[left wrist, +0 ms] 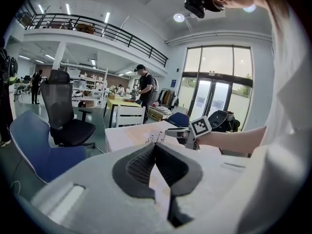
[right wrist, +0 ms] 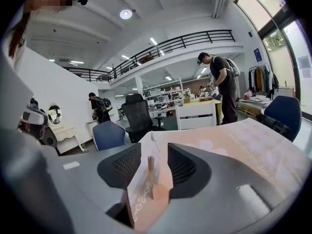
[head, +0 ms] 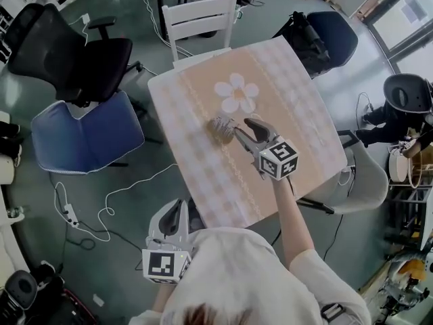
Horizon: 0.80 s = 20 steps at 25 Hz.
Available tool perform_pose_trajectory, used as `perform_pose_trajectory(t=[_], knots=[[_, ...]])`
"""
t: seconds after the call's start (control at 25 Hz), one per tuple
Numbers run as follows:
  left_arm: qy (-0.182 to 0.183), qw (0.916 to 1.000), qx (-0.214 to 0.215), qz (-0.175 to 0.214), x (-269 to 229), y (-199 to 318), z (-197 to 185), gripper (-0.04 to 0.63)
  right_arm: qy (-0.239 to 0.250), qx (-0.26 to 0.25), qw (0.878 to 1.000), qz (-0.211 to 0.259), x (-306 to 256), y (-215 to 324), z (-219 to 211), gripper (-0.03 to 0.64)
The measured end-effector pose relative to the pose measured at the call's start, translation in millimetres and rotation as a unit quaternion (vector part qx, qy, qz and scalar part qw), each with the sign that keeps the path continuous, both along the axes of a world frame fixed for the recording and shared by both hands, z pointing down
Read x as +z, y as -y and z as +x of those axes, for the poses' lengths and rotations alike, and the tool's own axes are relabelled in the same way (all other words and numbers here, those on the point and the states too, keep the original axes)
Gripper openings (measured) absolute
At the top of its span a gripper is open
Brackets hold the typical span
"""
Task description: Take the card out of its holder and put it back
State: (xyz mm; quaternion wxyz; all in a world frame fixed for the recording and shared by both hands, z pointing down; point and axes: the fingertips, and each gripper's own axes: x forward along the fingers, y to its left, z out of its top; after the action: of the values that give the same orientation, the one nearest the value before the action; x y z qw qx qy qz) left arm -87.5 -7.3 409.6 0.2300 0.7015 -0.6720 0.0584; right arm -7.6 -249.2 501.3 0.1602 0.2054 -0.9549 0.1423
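1. The right gripper (head: pixel 238 126) reached over the table (head: pixel 196 114) with its jaws spread wide. The card (right wrist: pixel 147 147) stood upright between them in its wooden holder (right wrist: pixel 159 191) — neither pad pressed on it.
2. The left gripper (head: pixel 177 208) hung off the table's near edge — jaws closed together, nothing between them.

- The table (head: pixel 196 124) wore a checked peach cloth with a big white flower print (head: pixel 237 95) toward its far end.
- A white slatted chair (head: pixel 200 20) stood at the table's far side.
- A black office chair (head: pixel 74 53) and a blue chair (head: pixel 84 137) sat left of the table.
- A white cable (head: pixel 115 195) and a power strip (head: pixel 70 215) lay left of the table too.
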Motion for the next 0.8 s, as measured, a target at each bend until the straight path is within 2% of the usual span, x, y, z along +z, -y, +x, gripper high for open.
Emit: perform_pose_trajectory(t=[0.12,0.36,0.48,0.8], knots=[[0.01,0.9999,0.006,-0.006,2,-2,-1,0.0,0.003,-0.005,1.0,-0.003,12,4,-9,0.159],[0.001,1.0,0.003,-0.003,2,0,0,0.0,0.01,0.007,1.0,-0.02,31,4,-22,0.103],[0.0,1.0,0.003,-0.001,3,2,-2,0.0,-0.001,0.011,1.0,-0.019,38,7,-27,0.044],[-0.003,1.0,0.006,-0.005,3,6,0,0.0,-0.015,0.008,1.0,-0.011,38,8,-28,0.028]])
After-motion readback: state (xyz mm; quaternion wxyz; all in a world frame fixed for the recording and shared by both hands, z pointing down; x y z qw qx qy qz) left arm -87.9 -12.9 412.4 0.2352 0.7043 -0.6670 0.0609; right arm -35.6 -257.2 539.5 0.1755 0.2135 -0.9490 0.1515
